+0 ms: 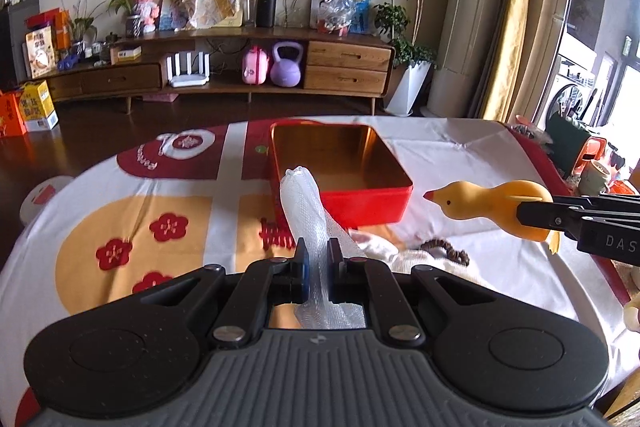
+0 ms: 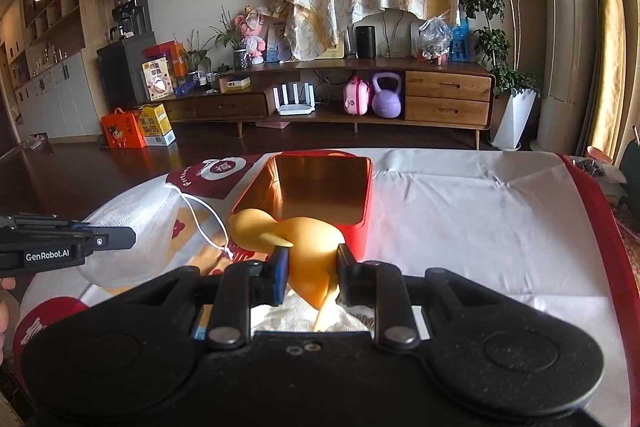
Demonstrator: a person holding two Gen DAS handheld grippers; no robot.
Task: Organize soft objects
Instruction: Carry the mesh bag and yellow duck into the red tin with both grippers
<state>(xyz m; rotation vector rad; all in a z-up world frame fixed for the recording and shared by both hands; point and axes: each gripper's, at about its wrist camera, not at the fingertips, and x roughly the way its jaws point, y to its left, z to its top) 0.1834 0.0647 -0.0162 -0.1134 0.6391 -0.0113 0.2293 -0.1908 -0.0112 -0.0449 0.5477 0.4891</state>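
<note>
the left hand-held gripper (image 1: 316, 259) is clamped tight on a white mesh pouch (image 1: 306, 211), its jaws squeezed nearly together because the netting is so thin; the pouch sticks up and forward from the pads toward twelve o'clock, clear of the desk (image 1: 460, 155). from the right wrist view the same pouch (image 2: 132, 223) hangs at about nine o'clock, its drawstring trailing loose below it.

the right hand-held gripper (image 2: 308, 275) is closed on a yellow rubber duck (image 2: 304, 239), the pads pressing its rounded body from both sides, with the jaws standing wider apart because the toy is bulky. in the left wrist view the duck (image 1: 492, 203) sits at three o'clock, beak pointing toward the tin, held off the cloth.

the open red tin (image 1: 360, 205), gold inside and seemingly empty, stands on the desk at twelve o'clock from both grippers, just beyond the held things. it looks like the place meant for the soft items, and both are carried aloft, probably so they can pass over its rim.

on the cloth near the tin's front wall lie a pale cloth bundle (image 1: 376, 247) and a string of brown beads (image 1: 444, 251), around five o'clock from the tin in the left view. these seem still to be sorted.

the pouch may flop or catch on the rim when released; the duck should drop cleanly.
</note>
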